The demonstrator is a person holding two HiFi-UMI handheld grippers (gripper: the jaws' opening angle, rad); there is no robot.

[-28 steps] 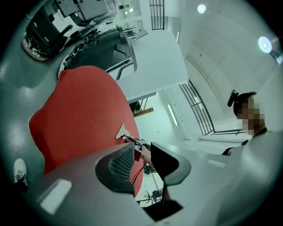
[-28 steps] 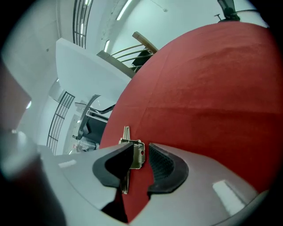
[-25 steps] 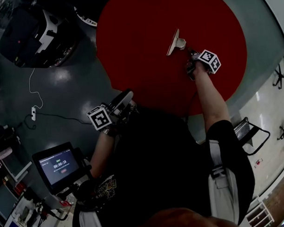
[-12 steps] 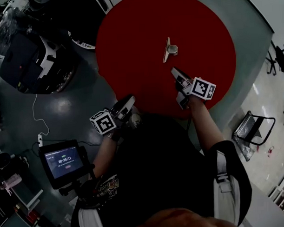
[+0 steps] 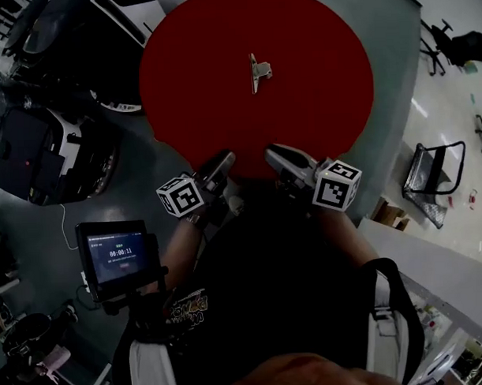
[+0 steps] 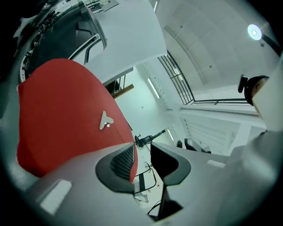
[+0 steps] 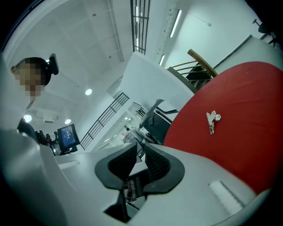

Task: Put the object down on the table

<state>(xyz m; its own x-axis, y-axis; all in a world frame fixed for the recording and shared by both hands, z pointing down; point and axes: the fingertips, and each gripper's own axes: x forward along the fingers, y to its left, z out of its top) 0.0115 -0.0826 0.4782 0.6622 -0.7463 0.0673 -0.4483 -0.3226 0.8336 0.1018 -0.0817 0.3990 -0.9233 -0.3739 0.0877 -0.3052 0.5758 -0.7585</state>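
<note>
Hard to make out the hands in the dim head view: tucked behind the marker cubes, with wrists and forearms lost against a dark torso. Plain enough in each gripper view, though, the jaws. At the right gripper (image 7: 140, 148): just been closing, now down to a narrow slit between the ribbed pads, with nothing in it and nothing touched. At the left gripper (image 6: 142, 148): parted somewhat wider, likewise empty, pressing on nothing. Held side by side, tips showing against the near edge of the round red table (image 5: 325, 106) in the head view, close together but not touching.

Farther out, alone on the red top: the clip (image 5: 258, 71), small, pale and metallic, lying well apart from both grippers. Too small to tell how its handles sit. Cut off by the upper frame edge in the head view, the table's far rim; masked by the gripper bodies in the gripper views, its near part.

Beyond the table: a lit monitor (image 5: 117, 255) on a stand at the person's left, print too small to read; dark equipment (image 5: 50, 155) past it, not identifiable; a metal frame (image 5: 429, 206) on the pale floor at the right.
</note>
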